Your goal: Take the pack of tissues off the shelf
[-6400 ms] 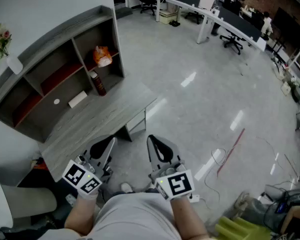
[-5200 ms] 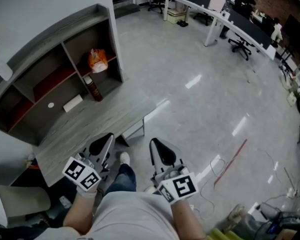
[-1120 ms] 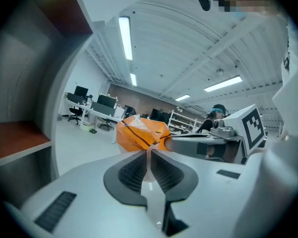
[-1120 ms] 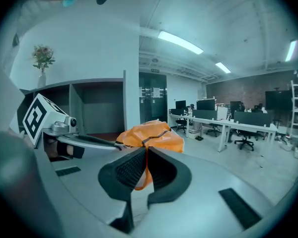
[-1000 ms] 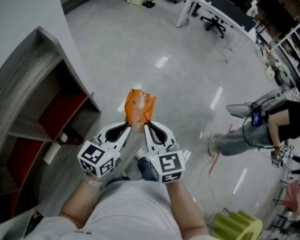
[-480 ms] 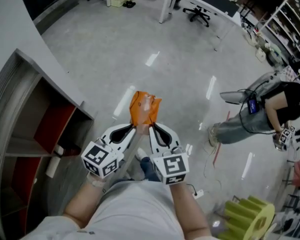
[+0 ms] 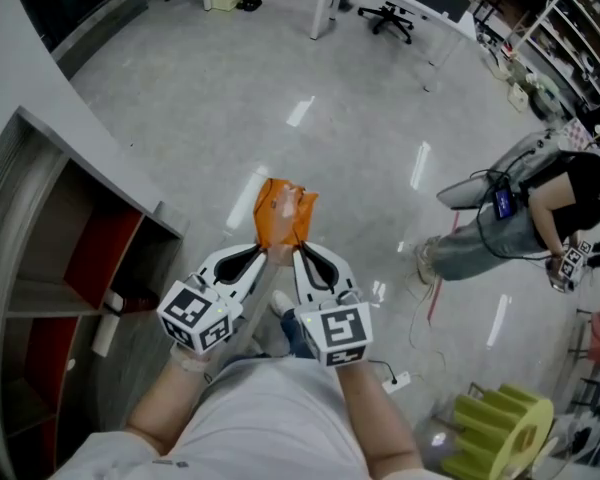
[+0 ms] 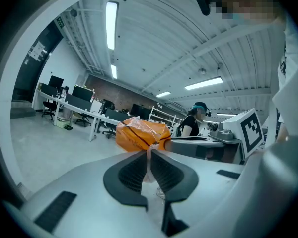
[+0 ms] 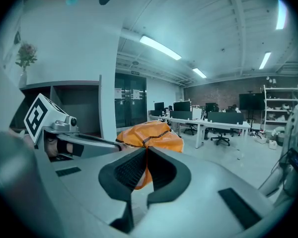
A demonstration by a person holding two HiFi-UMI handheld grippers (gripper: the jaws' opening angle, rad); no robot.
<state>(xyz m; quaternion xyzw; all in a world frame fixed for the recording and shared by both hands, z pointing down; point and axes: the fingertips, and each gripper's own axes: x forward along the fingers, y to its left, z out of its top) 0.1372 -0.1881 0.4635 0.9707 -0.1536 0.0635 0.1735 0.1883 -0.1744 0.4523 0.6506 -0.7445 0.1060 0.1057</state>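
Observation:
The pack of tissues (image 7: 283,211) is an orange plastic-wrapped bundle held up in the air over the grey floor, off the shelf (image 7: 90,238). My left gripper (image 7: 267,254) and right gripper (image 7: 293,252) meet side by side at its near end. Each is shut on a fold of the wrapper. In the left gripper view the pack (image 8: 141,134) bulges just past the left gripper (image 8: 148,153), whose jaws pinch thin clear film. The right gripper view shows the pack (image 9: 151,133) beyond the right gripper (image 9: 145,151), with orange wrapper caught between its jaws.
The grey shelf with red inner panels stands at the left. A person (image 7: 535,208) crouches on the floor at the right. White desks and office chairs (image 7: 380,8) line the far side. A yellow-green ribbed object (image 7: 495,428) lies at the lower right.
Several seconds ago the pack lay on the shelf and both grippers were empty. Over the last second both keep hold of it, and the view has swung slightly away from the shelf.

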